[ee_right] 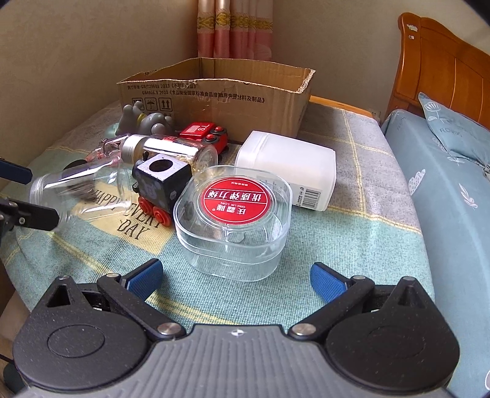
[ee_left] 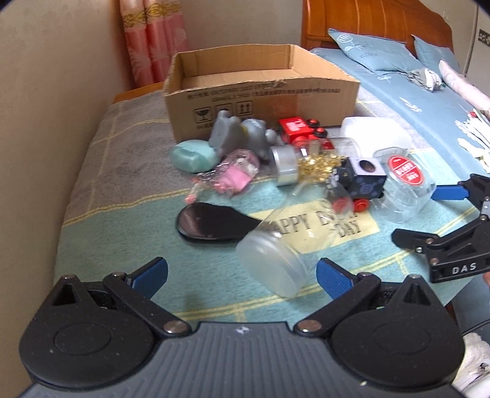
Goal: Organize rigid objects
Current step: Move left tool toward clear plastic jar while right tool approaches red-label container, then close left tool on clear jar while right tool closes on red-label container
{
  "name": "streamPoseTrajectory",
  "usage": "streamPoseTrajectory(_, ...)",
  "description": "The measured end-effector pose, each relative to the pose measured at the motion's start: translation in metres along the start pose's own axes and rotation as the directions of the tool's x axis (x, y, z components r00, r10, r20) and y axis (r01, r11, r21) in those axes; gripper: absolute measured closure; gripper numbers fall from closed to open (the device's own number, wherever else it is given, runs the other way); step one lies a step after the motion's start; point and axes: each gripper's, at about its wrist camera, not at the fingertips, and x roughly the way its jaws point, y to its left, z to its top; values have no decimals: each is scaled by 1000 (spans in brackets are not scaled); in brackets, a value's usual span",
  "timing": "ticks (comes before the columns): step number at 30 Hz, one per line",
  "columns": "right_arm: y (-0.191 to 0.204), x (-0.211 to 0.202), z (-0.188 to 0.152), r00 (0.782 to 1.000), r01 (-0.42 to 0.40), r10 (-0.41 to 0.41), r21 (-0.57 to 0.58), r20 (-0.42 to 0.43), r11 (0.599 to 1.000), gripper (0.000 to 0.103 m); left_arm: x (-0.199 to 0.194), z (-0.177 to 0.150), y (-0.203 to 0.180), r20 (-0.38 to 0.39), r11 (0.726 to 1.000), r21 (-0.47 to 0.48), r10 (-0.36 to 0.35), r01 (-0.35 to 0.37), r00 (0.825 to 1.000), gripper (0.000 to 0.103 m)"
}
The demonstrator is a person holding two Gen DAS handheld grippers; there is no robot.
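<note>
We've got both claws wide open, holding nothing; left gripper (ee_left: pixel 242 275) sits near the clear jar (ee_left: pixel 284 251) lying sideways, right gripper (ee_right: pixel 235 275) near the red-labelled clear box (ee_right: pixel 232 214); probably light, slick plastic, so we'd squeeze across the sides; cardboard box (ee_right: pixel 214 101) waits at the far end.

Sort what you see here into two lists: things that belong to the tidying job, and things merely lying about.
Part of the job:
cardboard box
clear tub with red label
white container
black toy train
empty glass jar
black spoon

Lying about:
pillow
curtain
</note>
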Motion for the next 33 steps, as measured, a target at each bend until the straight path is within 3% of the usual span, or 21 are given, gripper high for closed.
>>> streamPoseTrajectory(9,0,-1,-2,1000,0,0,-1,10,1000,0,4,-5,32,-23,991,-76,105,-107,994,1)
streamPoseTrajectory(12,0,-1,-2,1000,0,0,0,9,1000,0,6,-7,28,-31,993,-66,96,-97,995,1)
streamPoseTrajectory(17,0,-2,-4,1000,0,0,0,23,1000,0,5,-13,-1,-40,1000,18,-1,2,999,1)
streamPoseTrajectory(22,-2,-2,-5,999,-8,8,-7,33,1000,0,15,-14,-19,-55,998,13,-57,57,997,0)
streamPoseTrajectory(27,-4,-3,-8,999,-20,21,-19,49,1000,0,19,-7,-23,-55,999,-33,-20,18,998,0)
streamPoseTrajectory(33,-8,-4,-11,997,-31,33,-30,65,999,0,22,-7,-37,2,1000,-12,-18,18,1000,1)
